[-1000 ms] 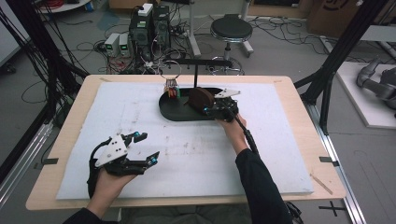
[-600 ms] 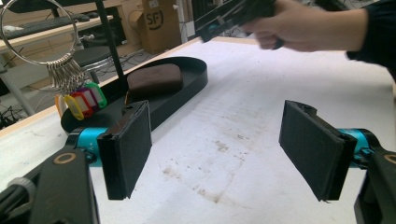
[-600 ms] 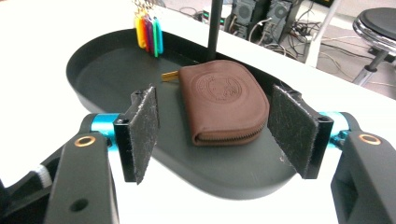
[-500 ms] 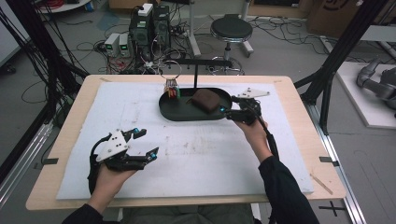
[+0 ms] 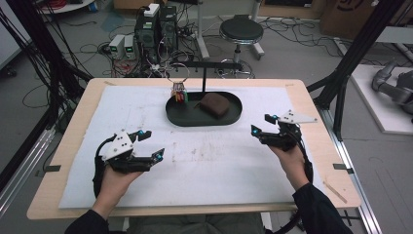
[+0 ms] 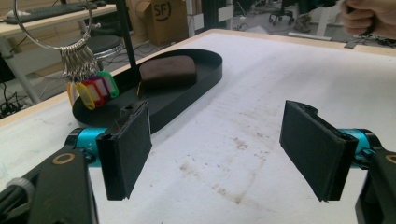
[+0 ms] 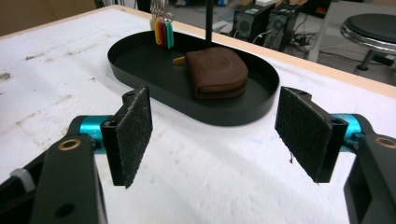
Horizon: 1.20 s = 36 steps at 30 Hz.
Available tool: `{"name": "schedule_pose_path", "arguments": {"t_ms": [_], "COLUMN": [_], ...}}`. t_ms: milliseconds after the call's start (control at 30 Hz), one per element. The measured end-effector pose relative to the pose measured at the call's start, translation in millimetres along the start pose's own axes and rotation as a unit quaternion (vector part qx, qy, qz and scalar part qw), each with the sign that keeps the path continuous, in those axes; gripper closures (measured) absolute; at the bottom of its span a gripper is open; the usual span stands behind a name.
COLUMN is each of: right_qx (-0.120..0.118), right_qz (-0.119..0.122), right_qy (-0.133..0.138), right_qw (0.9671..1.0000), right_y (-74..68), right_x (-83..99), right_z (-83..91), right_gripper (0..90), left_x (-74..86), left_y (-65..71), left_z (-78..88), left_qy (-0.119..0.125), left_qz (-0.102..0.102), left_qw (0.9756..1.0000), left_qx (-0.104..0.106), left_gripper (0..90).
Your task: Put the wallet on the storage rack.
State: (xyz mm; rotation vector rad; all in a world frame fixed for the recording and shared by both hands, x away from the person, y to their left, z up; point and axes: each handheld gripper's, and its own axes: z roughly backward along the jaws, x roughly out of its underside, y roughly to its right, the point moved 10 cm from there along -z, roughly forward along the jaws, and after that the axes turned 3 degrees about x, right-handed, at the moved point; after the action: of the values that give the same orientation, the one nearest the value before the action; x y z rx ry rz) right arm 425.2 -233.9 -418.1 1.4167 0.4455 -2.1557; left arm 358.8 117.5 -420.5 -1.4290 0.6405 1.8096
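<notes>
— What do we see at the fingers?

— In the right gripper view the right gripper (image 7: 219,140) has its fingers spread wide with nothing between them; they have just been opening. The left gripper (image 6: 219,151) is spread and empty too.

— And where is the brown pouch (image 5: 215,104)?

— We find it lying in the black oval tray (image 5: 179,117), in the upper middle of the high view, toward the tray's right half. Well apart from both grippers.

— What else sits there?

— A stand rises from the tray, and a ring of coloured key tags (image 5: 179,93) hangs at the tray's left end. In the high view the right gripper sits at right centre, the left at lower left, both over the white mat (image 5: 219,165) on the desk (image 5: 321,151).
</notes>
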Motion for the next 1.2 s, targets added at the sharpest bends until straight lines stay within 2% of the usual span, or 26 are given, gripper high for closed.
{"name": "schedule_pose_path", "arguments": {"t_ms": [100, 300, 500, 833, 967, 1200], "right_qx": [0.01, 0.012, 0.018, 0.022, 0.02, 0.02], "right_qz": [-0.014, -0.022, -0.027, -0.021, -0.019, -0.018], "right_qy": [-0.001, -0.007, 0.002, 0.003, 0.001, 0.001], "right_qw": [0.9999, 0.9997, 0.9995, 0.9995, 0.9996, 0.9996], "right_y": [6.0, 16.9, 24.7, 30.1, 29.9, 30.4], "right_x": [13.4, 29.6, 29.2, 29.5, 30.6, 30.9], "right_z": [7.8, 15.3, 16.7, 18.1, 17.7, 17.4], "right_gripper": [26.2, 24.7, 22.1, 21.3, 21.2, 21.1], "left_x": [4.1, 8.7, 8.6, 19.7, 22.2, 24.0], "left_y": [-3.8, -15.0, -22.0, -32.3, -34.9, -34.9], "left_z": [-3.4, -5.9, 1.3, 7.7, 10.0, 11.1], "left_qy": [-0.009, -0.02, -0.021, -0.025, -0.024, -0.028], "left_qz": [0.002, 0.007, 0.003, 0.015, 0.022, 0.019], "left_qw": [1.0, 0.9995, 0.9988, 0.9973, 0.9966, 0.9965], "left_qx": [-0.002, -0.021, -0.044, -0.068, -0.075, -0.076], "left_gripper": [24.1, 23.7, 23.7, 19.8, 19.3, 19.3]}}
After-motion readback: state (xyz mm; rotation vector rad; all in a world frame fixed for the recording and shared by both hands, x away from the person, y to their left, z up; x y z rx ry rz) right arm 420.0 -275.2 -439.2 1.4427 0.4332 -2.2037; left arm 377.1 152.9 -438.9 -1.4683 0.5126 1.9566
